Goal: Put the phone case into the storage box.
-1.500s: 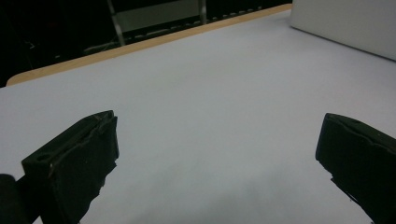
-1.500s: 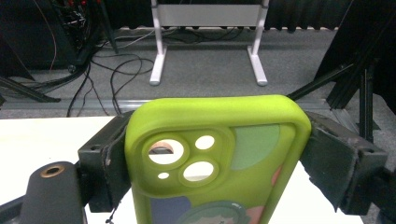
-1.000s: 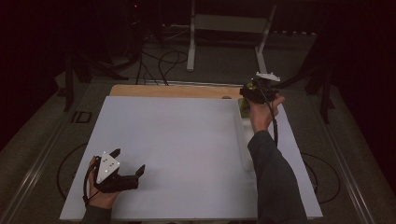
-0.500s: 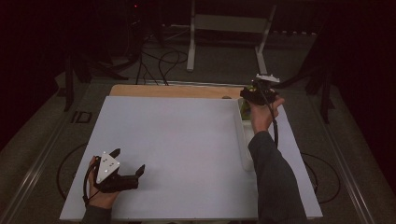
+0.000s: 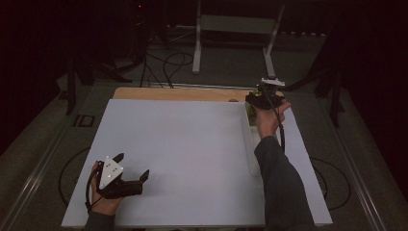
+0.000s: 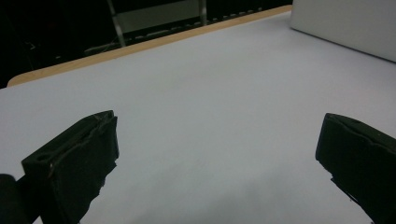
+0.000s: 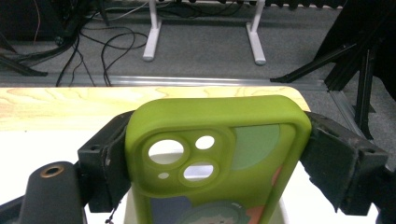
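While the right hand is stretched to the far right corner of the white table, forearm running straight up from the near edge, the left hand rests low at the near left corner. Open white surface lies between the 2, with a wooden strip at the far edge and a white tray just beside the right forearm. Right gripper pinches a green phone case by its 2 long sides; left gripper jaws spread wide, holding nothing.
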Motion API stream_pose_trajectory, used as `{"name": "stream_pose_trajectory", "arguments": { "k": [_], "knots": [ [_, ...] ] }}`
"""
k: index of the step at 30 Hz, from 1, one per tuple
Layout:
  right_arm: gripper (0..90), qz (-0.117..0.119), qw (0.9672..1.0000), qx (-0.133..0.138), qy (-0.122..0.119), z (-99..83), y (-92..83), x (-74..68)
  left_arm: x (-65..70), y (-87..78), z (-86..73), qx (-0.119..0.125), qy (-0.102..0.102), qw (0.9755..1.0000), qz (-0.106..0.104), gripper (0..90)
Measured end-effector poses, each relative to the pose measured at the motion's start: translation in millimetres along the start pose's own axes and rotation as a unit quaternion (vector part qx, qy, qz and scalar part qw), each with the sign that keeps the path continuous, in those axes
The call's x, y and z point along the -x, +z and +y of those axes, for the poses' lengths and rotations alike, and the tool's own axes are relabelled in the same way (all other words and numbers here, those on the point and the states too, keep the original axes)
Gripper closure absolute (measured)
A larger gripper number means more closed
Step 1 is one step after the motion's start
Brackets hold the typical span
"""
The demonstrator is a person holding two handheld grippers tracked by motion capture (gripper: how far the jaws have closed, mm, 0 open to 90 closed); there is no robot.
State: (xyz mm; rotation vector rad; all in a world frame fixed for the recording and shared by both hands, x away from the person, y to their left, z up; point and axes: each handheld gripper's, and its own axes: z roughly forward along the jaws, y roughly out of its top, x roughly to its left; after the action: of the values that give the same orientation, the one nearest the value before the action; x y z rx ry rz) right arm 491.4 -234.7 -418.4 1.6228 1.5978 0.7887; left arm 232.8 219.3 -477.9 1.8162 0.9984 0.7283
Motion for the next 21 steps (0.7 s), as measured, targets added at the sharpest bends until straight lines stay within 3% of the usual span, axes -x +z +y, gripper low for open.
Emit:
{"name": "stream_pose_trajectory", "arguments": {
  "k": [21],
  "knots": [
    [16.3, 0.0, 0.9998, -0.02, -0.005, -7.5, 8.3, -0.6, 0.0, -0.5, -0.2, 0.001, 0.0, 1.0, 0.0, 0.1]
  ]
}}
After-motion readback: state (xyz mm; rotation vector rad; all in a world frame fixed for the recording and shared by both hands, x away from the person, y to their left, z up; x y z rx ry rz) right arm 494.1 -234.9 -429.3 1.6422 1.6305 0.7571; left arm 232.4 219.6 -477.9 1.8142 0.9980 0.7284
